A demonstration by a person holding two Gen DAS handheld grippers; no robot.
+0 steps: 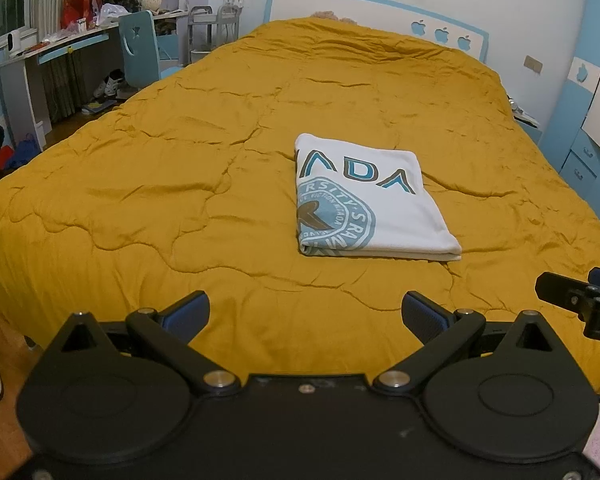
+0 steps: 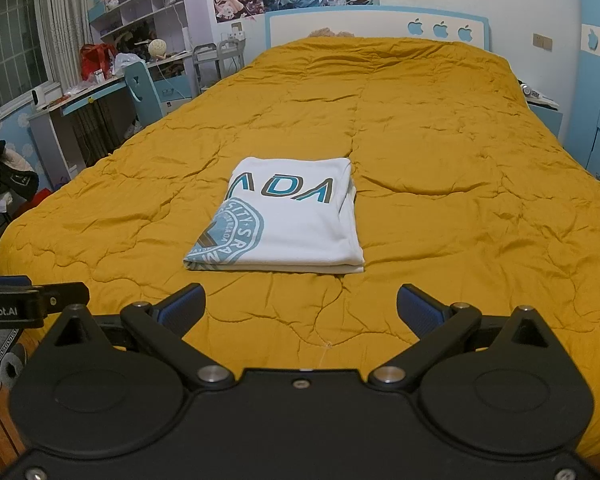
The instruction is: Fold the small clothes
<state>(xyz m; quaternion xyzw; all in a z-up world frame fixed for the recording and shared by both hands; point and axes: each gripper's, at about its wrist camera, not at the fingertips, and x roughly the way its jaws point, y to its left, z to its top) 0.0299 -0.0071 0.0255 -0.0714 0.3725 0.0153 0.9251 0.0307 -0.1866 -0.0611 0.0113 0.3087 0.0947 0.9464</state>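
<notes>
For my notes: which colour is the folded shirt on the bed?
White, with a teal and brown print: folded shirt, clearest in the right wrist view.

Folded white T-shirt (image 1: 374, 200) on the bed: large outlined teal letters "ADA", an earlier letter cut off by the fold. Below them, part of a round teal seal (image 2: 230, 236), its rim lettering partly legible: "RSITY·SRA" in the left wrist view, "SITY·SR" in the right. Inner ring text too small to read.

Left gripper (image 2: 32, 304) body, seen from the right wrist: white print "Robot.AI", start cropped.
</notes>
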